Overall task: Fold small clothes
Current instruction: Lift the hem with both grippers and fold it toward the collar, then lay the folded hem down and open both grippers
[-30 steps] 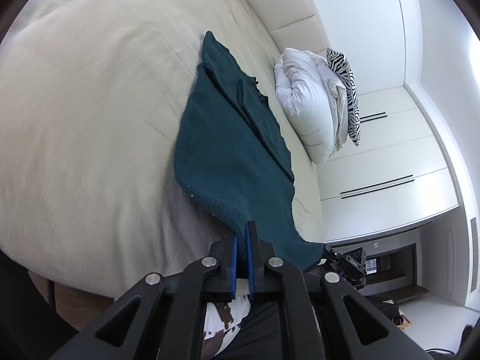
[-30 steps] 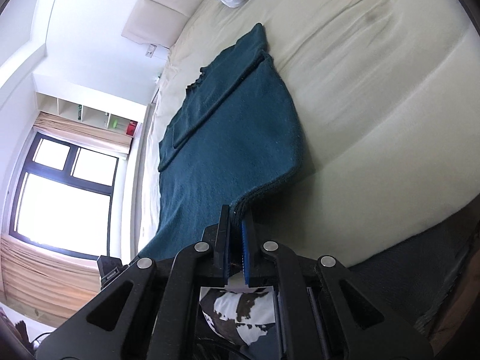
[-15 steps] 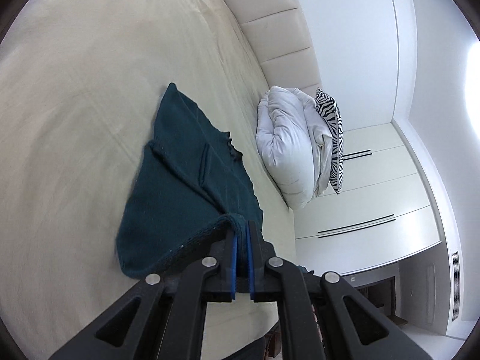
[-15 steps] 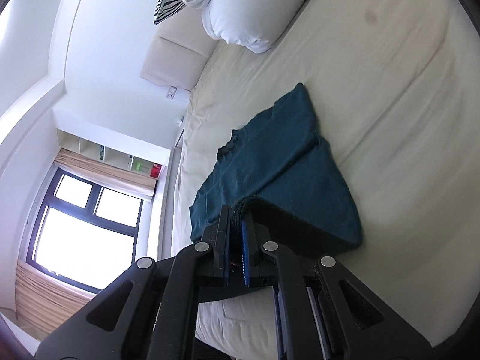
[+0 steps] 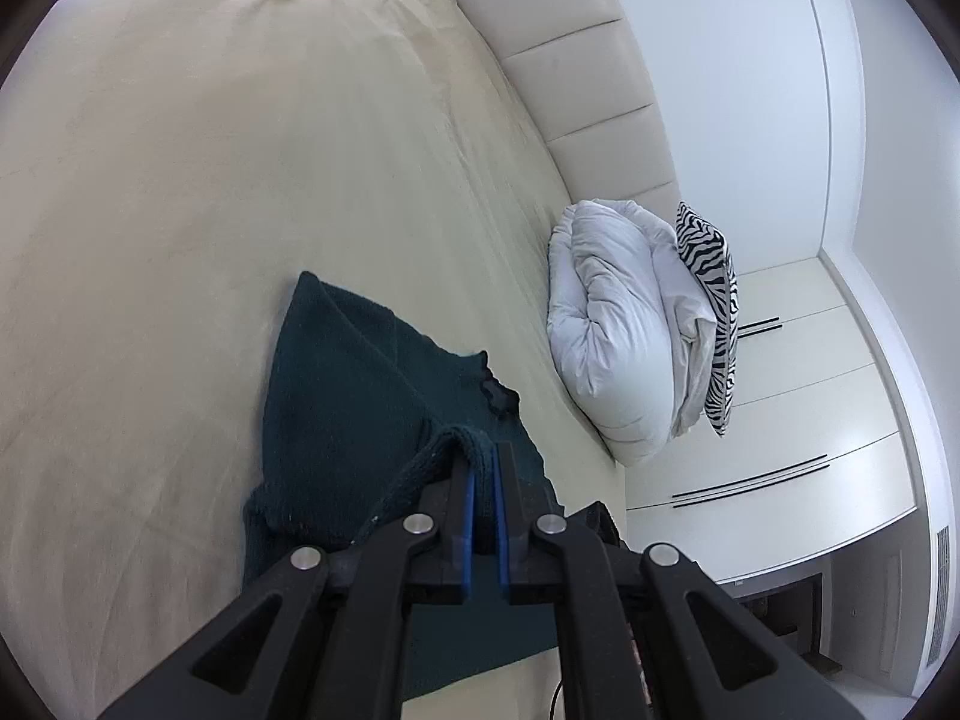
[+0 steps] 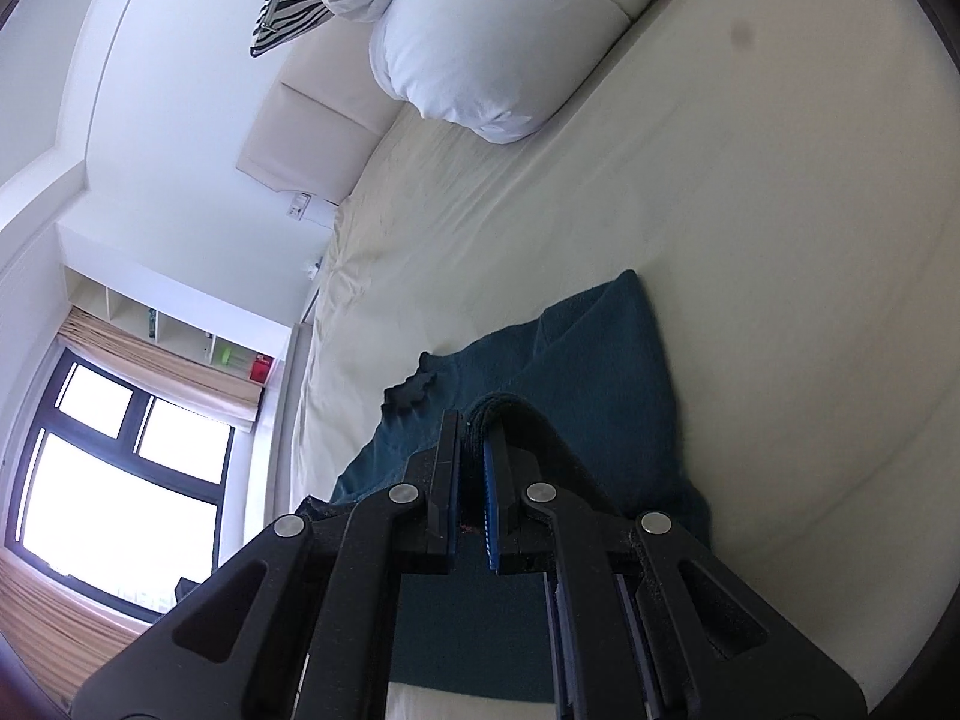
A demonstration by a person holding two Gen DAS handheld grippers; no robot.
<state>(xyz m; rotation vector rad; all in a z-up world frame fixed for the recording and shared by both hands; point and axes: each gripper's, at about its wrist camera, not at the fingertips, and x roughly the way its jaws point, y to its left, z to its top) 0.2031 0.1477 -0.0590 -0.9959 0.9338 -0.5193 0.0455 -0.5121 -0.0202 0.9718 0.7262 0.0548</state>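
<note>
The dark teal knitted garment [image 5: 354,396] [image 6: 606,384] lies partly folded on the cream bed sheet, its near hem lifted and doubled back over the flat part, ruffled neckline toward the pillows.

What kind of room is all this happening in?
Most likely a bedroom: a wide cream bed with a padded headboard, a folded white duvet beside a zebra-print cushion, and white wardrobe doors.
</note>
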